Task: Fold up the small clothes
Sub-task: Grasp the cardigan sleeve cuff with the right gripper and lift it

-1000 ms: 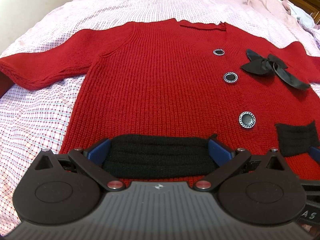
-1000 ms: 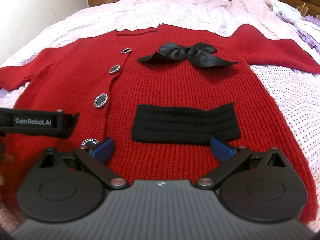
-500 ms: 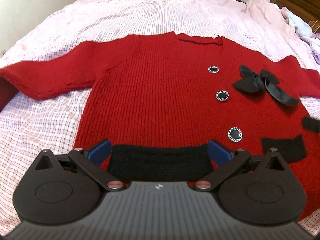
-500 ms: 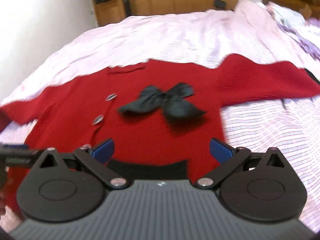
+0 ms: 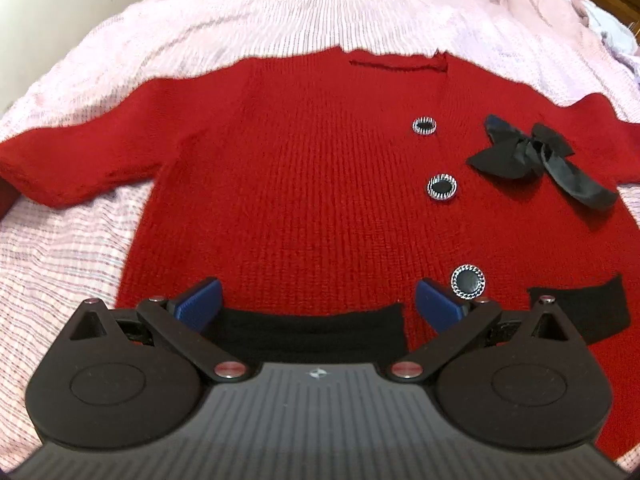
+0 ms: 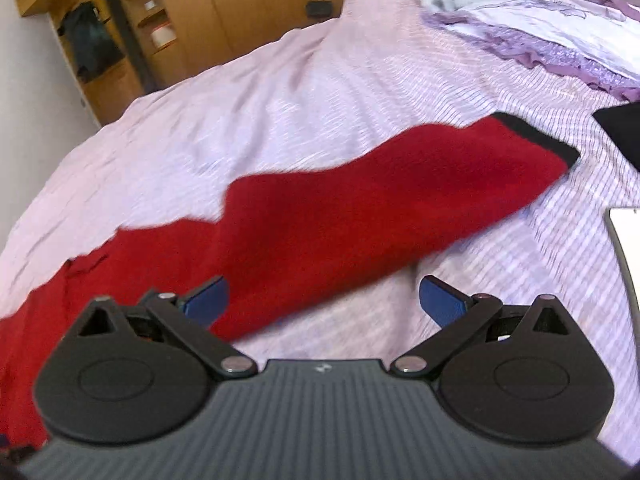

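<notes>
A small red knit cardigan (image 5: 312, 184) lies flat, front up, on the bed, with black-and-silver buttons (image 5: 441, 188), a black bow (image 5: 532, 156) and black pocket bands (image 5: 316, 330). My left gripper (image 5: 318, 302) is open and empty above its lower left front. In the right wrist view the cardigan's right sleeve (image 6: 400, 196) stretches out to a black cuff (image 6: 536, 136). My right gripper (image 6: 324, 300) is open and empty, above the sleeve near the armpit.
The pink checked bedsheet (image 5: 52, 256) surrounds the cardigan. Purple and white bedding (image 6: 540, 24) is piled at the far right, a black cloth (image 6: 624, 132) and a white object (image 6: 628, 228) lie at the right edge. Wooden wardrobes (image 6: 224, 12) stand behind.
My right gripper has swung right, from the cardigan's front and bow to the outstretched right sleeve. My left gripper has shifted slightly over the lower left front. Both stay open.
</notes>
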Action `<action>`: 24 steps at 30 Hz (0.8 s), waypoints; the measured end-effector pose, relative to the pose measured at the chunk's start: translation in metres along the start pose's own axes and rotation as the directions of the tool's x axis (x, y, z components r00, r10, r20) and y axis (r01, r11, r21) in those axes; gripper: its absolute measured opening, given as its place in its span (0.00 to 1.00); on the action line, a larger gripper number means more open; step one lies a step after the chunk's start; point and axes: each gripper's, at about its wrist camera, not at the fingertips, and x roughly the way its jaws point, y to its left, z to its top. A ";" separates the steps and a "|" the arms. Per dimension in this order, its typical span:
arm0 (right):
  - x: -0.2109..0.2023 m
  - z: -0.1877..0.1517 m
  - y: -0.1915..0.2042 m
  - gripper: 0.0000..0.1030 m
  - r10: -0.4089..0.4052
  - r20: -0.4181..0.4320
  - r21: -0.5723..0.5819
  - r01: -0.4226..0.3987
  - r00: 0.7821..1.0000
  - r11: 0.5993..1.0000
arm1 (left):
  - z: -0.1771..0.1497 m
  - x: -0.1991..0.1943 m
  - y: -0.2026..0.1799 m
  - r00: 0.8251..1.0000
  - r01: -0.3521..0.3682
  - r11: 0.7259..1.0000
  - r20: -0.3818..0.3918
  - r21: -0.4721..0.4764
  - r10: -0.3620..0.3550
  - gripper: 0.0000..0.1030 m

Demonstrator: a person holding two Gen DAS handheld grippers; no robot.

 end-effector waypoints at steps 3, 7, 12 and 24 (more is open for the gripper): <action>0.013 0.010 -0.016 1.00 -0.012 0.009 0.005 0.012 1.000 1.000 | -0.002 0.009 -0.005 1.000 -0.021 1.000 -0.016 0.004 0.021 1.00; 0.037 0.018 -0.038 1.00 -0.040 -0.013 0.072 0.040 0.999 0.997 | -0.003 0.014 -0.011 0.999 -0.046 0.999 -0.017 0.024 0.047 1.00; 0.061 0.016 -0.061 1.00 -0.042 -0.028 0.154 0.046 0.999 0.987 | -0.002 0.019 -0.013 0.998 -0.059 0.998 -0.021 0.013 0.060 1.00; 0.067 0.036 -0.071 0.20 -0.030 0.090 0.173 0.014 0.995 0.985 | -0.004 0.019 -0.015 0.998 -0.068 0.998 -0.009 0.015 0.068 1.00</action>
